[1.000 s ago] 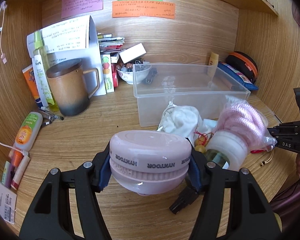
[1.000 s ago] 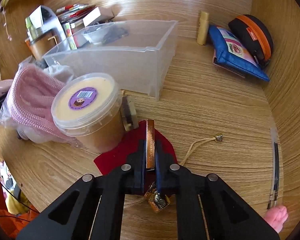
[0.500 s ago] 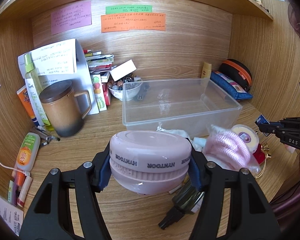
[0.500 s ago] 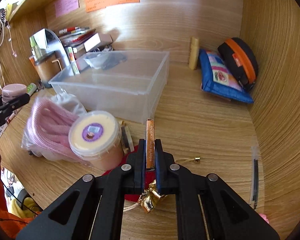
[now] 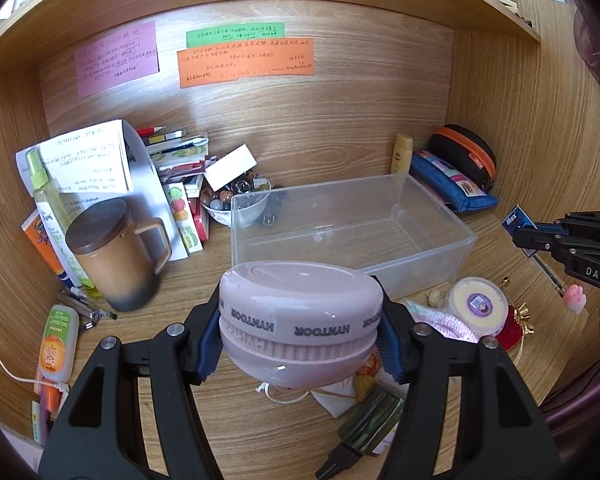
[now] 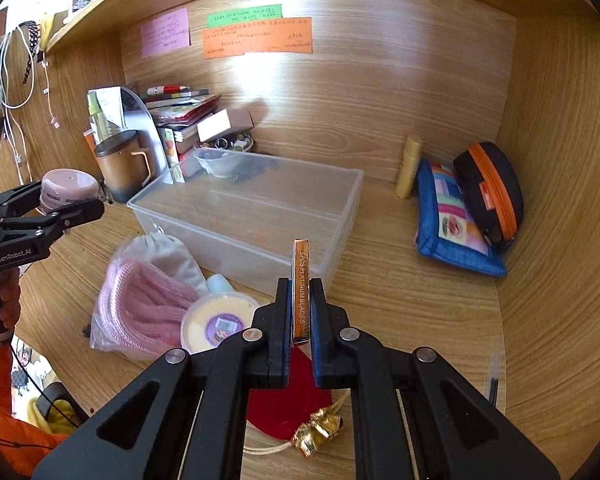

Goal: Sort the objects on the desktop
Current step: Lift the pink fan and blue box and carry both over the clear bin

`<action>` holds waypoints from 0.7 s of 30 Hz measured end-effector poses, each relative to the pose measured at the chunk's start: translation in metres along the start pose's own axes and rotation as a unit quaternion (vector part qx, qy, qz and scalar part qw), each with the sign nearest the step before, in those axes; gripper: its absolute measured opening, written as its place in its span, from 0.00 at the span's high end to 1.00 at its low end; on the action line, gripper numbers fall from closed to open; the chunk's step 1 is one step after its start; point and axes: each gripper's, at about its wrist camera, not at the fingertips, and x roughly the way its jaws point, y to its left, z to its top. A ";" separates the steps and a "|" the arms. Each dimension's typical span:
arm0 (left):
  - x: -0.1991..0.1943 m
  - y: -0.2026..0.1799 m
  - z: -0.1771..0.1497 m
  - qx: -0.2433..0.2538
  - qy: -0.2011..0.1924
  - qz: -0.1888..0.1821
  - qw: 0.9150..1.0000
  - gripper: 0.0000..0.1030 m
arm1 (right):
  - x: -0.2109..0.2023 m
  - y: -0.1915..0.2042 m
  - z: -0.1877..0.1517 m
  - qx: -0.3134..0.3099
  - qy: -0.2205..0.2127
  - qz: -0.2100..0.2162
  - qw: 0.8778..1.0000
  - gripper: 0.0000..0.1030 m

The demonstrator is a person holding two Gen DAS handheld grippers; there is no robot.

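Pink plastic, smooth and glossy, makes up the round HYKTOOR case (image 5: 300,320), which is pinched across its widest part by the left tongs (image 5: 300,330), low in the middle of the left wrist view. It is judged light and stiff but slippery on its curved rim, so a hold on the ribbed seam band is judged safest. The slim pack of platinum blades (image 6: 301,288) is clamped edge-on by the right tongs (image 6: 300,308), pressed together on its flat faces at centre frame; it is judged very light, rigid, and best held by those faces. The clear plastic bin (image 5: 348,236) stands empty on the worktop (image 6: 412,292). Compared with a second earlier, both tongs sit higher: the bin's floor is now seen from above, and the yellow-lidded tub (image 6: 218,326) has dropped toward the lower left.
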 end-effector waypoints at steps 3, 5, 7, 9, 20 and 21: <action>0.002 0.001 0.009 0.003 -0.001 0.001 1.000 0.39 | 0.002 0.005 0.009 -0.009 -0.004 0.002 1.000 0.93; 0.004 0.004 0.015 0.003 -0.001 -0.003 1.000 0.39 | 0.004 0.009 0.014 -0.017 -0.006 0.003 1.000 0.93; 0.006 0.005 0.022 0.005 -0.003 -0.003 1.000 0.39 | 0.006 0.011 0.020 -0.022 -0.008 0.004 1.000 0.93; 0.009 0.006 0.029 0.008 -0.004 -0.006 1.000 0.39 | 0.009 0.013 0.026 -0.027 -0.010 0.003 1.000 0.93; 0.032 0.003 0.055 0.026 0.001 -0.014 1.000 0.39 | 0.037 0.018 0.053 -0.047 -0.013 0.008 0.999 0.93; 0.034 0.003 0.057 0.028 0.001 -0.013 1.000 0.39 | 0.039 0.017 0.055 -0.048 -0.012 0.009 0.999 0.93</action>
